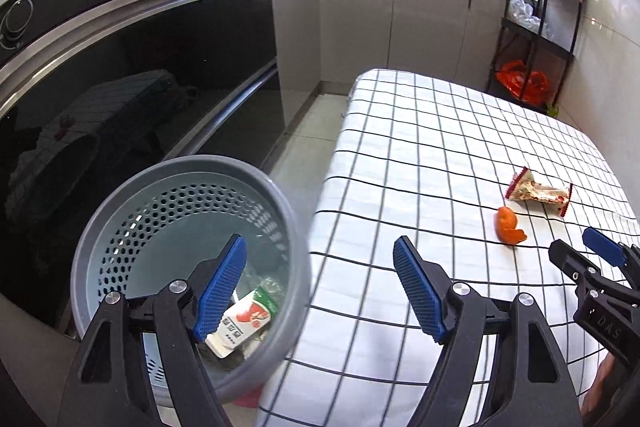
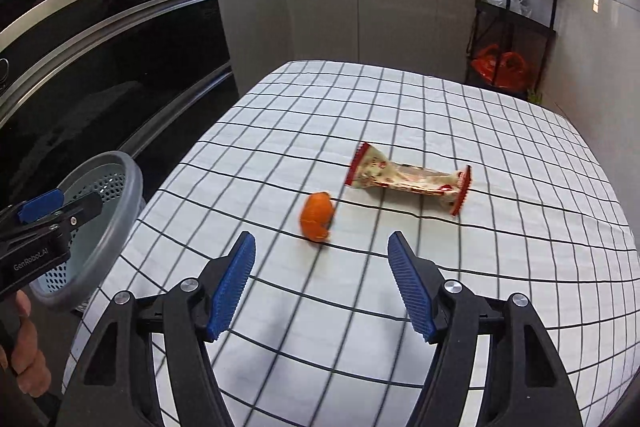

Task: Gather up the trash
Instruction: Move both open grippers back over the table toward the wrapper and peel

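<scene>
A grey perforated waste basket (image 1: 280, 195) stands on the floor beside the table's left edge; a small red-and-white carton (image 1: 246, 323) and clear wrappers lie in it. My left gripper (image 1: 320, 287) hangs open and empty, one finger over the basket, the other over the checked tablecloth (image 1: 420, 147). On the cloth lie an orange peel (image 2: 317, 215) and a crumpled red-and-white snack wrapper (image 2: 408, 179). My right gripper (image 2: 322, 285) is open and empty just short of the peel. The peel (image 1: 509, 225) and wrapper (image 1: 538, 190) also show in the left wrist view, as does the right gripper (image 1: 588, 251).
A black oven front (image 1: 132, 75) and grey cabinets (image 2: 360, 15) run along the left and far side. A black shelf cart (image 2: 516, 7) with bags stands at the far right corner. A hand (image 2: 24, 347) holds the left gripper's handle (image 2: 32, 247) near the basket (image 2: 120, 195).
</scene>
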`<state>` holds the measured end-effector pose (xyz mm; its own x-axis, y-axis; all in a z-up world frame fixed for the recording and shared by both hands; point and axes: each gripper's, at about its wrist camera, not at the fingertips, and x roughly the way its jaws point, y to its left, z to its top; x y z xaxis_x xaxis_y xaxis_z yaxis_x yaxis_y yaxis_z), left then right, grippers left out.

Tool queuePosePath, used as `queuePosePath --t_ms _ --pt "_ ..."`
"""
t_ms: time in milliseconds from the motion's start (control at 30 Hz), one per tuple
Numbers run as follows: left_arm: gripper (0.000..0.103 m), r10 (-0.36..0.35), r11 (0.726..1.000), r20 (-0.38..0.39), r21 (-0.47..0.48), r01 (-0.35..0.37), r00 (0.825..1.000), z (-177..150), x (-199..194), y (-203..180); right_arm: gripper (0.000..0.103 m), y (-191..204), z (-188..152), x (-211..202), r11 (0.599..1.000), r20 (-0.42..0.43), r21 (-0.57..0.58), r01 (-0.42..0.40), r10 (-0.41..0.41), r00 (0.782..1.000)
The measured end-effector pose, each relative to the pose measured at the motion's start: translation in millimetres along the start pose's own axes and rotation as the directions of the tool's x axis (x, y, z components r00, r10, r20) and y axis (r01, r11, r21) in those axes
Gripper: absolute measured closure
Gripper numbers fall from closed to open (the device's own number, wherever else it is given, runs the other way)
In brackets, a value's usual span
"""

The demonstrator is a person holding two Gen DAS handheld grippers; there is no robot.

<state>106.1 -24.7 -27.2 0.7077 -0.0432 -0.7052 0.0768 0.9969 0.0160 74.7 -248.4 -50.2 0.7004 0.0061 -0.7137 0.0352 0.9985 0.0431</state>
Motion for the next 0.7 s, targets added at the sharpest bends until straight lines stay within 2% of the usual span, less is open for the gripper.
queuePosePath --t_ms 200,400,600,700 --pt "0.027 -0.058 0.998 -0.011 0.011 0.058 0.998 -1 4 -29 0.033 -35 0 -4 0.998 0.008 0.02 0.052 -0.052 0.999" --pt "0.024 -0.087 0.995 -0.016 0.049 0.088 0.996 -2 10 -58 0.033 -58 0 3 0.998 0.001 0.027 0.064 -0.064 0.998" --pt "0.022 -0.133 0.99 -0.046 0.031 0.134 0.99 -2 18 -69 0.033 -65 0 13 0.997 -0.008 -0.003 0.071 -0.071 0.997" --pt "0.022 -0.149 0.988 -0.058 0.026 0.151 0.987 -3 22 -73 0.029 -68 4 20 0.998 -0.001 -0.008 0.065 -0.065 0.998"
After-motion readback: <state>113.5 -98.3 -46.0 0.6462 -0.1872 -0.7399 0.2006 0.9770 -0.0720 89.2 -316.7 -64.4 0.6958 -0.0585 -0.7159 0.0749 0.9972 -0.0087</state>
